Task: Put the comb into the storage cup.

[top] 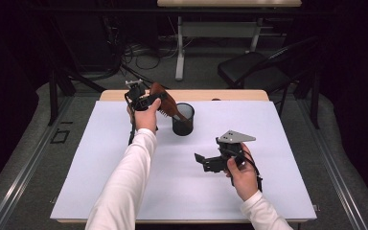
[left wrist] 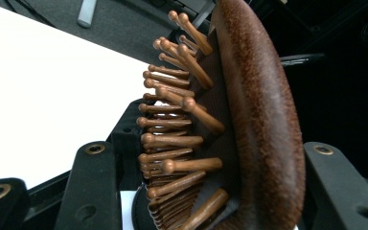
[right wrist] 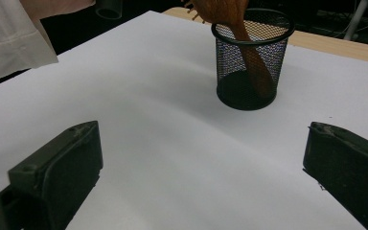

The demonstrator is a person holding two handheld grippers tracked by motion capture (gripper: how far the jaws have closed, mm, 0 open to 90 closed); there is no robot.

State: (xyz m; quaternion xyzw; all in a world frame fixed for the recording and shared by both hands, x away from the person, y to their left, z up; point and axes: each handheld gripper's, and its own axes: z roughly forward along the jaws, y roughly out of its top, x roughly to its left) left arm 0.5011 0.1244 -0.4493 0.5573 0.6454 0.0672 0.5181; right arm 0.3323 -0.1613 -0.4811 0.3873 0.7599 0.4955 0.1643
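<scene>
A brown wooden hairbrush with peg bristles is tilted over a black mesh cup at the back middle of the white mat. Its handle reaches down inside the cup. My left gripper is shut on the brush head, one jaw on the bristle side and one on the smooth back. The brush leans out of the cup toward the left hand. My right gripper is low over the mat in front of the cup, open, with nothing between its jaws.
A white mat covers the table, with a wooden edge at the back. Behind the table are a black folding chair, a desk leg and floor cables. A white sleeve shows at the right gripper view's left.
</scene>
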